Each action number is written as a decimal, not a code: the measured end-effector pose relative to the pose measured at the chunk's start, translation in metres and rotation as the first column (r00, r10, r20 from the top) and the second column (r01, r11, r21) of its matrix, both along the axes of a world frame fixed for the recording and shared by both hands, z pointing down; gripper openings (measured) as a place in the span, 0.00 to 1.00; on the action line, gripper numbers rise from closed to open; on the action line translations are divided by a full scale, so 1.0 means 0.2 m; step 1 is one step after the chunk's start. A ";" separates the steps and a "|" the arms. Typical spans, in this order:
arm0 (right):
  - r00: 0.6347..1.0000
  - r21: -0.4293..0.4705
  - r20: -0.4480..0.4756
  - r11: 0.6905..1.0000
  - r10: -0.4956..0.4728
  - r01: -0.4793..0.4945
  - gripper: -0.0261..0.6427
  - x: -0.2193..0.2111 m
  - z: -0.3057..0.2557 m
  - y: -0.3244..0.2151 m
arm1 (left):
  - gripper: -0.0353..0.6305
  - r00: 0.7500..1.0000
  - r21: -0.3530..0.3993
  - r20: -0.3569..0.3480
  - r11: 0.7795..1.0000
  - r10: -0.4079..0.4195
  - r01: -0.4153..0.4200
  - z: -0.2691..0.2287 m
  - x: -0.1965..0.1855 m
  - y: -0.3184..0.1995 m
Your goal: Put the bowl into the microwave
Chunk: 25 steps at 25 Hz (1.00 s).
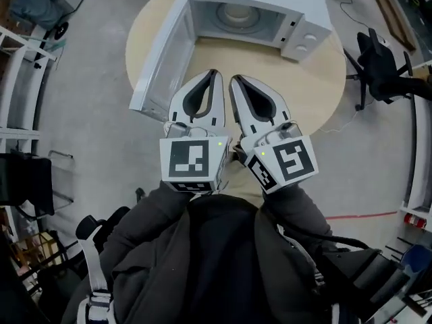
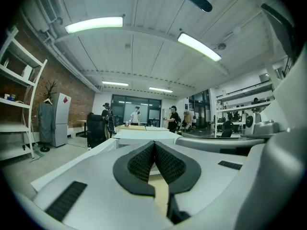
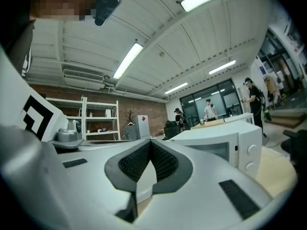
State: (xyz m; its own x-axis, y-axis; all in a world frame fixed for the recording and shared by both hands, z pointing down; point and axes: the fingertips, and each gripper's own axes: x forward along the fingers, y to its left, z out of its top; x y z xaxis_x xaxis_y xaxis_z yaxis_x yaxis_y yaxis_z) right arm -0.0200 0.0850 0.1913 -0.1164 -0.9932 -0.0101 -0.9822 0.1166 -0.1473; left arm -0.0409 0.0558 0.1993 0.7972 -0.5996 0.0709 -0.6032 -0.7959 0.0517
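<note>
The white microwave (image 1: 307, 19) stands at the back of the round wooden table (image 1: 317, 86), its door (image 1: 162, 52) swung wide to the left. Inside the cavity sits a pale round bowl-like shape (image 1: 237, 15). My left gripper (image 1: 214, 74) and right gripper (image 1: 235, 81) rest side by side over the table's front half, short of the microwave, both shut with nothing between the pads. The left gripper view shows the closed jaws (image 2: 154, 143) aimed at the microwave (image 2: 144, 135). In the right gripper view the closed jaws (image 3: 150, 142) have the microwave (image 3: 225, 143) to their right.
A black office chair (image 1: 381, 66) stands right of the table. White shelving (image 1: 20, 79) lines the left wall. A red line (image 1: 358, 216) marks the floor at the right. Several people (image 2: 172, 119) stand far off by glass doors, and a grey fridge (image 2: 57, 119) stands at the left.
</note>
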 end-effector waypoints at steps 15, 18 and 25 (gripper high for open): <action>0.992 0.017 -0.076 0.995 0.101 -0.100 0.05 -0.18 -0.07 0.30 | 0.07 0.998 0.074 -0.060 0.997 0.021 -0.016 -0.12 -0.26 0.32; 0.991 0.030 -0.084 0.994 0.103 -0.101 0.05 -0.19 -0.10 0.32 | 0.07 0.998 0.075 -0.066 0.997 0.025 -0.020 -0.15 -0.28 0.34; 0.991 0.052 -0.105 0.996 0.084 -0.079 0.05 -0.24 -0.16 0.35 | 0.07 0.997 0.093 -0.072 0.996 0.014 -0.007 -0.19 -0.32 0.36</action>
State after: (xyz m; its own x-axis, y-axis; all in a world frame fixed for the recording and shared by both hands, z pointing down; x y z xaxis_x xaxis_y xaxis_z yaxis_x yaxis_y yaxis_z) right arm -0.0684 0.1544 0.1601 -0.0384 -0.9980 -0.0498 -0.9985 0.0402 -0.0373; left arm -0.1052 0.1277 0.1607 0.8043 -0.5927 -0.0430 -0.5924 -0.8054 0.0209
